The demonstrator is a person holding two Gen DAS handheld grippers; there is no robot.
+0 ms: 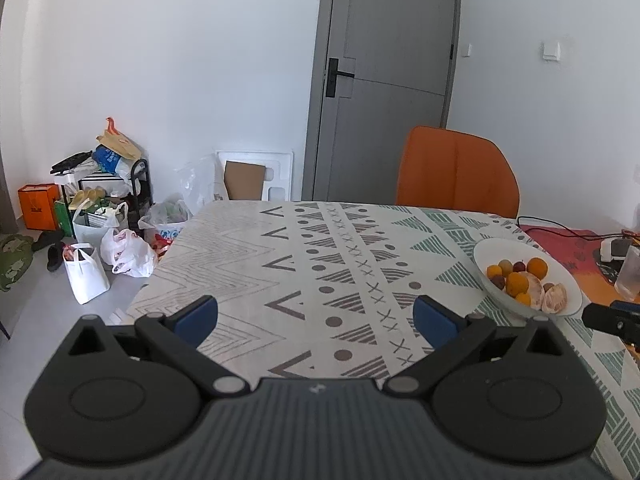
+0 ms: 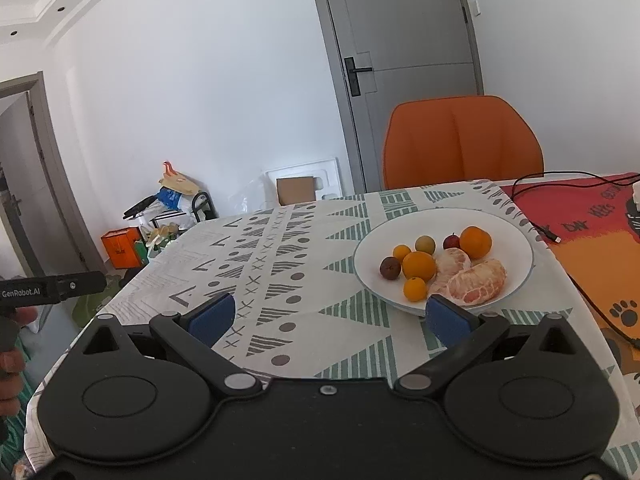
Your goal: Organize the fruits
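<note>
now both sets of jaws gape, holding nothing; left gripper [image 1: 316,322] and right gripper [image 2: 330,318] hover low; the fruit bowl [image 2: 516,240] sits centre-right; peeled segments [image 2: 478,286] risk squashing; round oranges [image 2: 419,266] may roll out.

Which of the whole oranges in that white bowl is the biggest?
The orange at the back right of the bowl, next to the small red fruit. It edges out the middle orange; the other two are clearly tiny.

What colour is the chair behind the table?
Orange. The chair shows best in the right wrist view, standing behind the table.
</note>
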